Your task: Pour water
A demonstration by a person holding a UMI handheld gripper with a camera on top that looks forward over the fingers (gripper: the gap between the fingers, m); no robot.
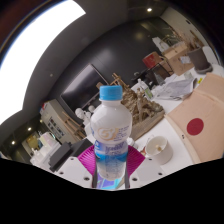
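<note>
Nearest the camera, one clear plastic water bottle (110, 140) with a light blue cap and a blue label stands upright between the fingers of the gripper (110, 172). The magenta pads (88, 158) show on either side of its lower body, right against it, so the fingers appear clamped on the bottle, though the fingertips themselves are hidden below.

The bottle looks thin-walled and likely to dent under a hard squeeze. It seems nearly full, so it is probably fairly heavy and may slip if tilted. The hold low on the body, at the label, seems sensible.

Just beside the bottle, on its right, one small white cup (157, 151) stands open-mouthed on a white table (182, 160), near its front edge. A round pale board with one red dot (196, 126) lies beyond the cup.

Further back there are cluttered shelves and boxes, too indistinct to count.
</note>
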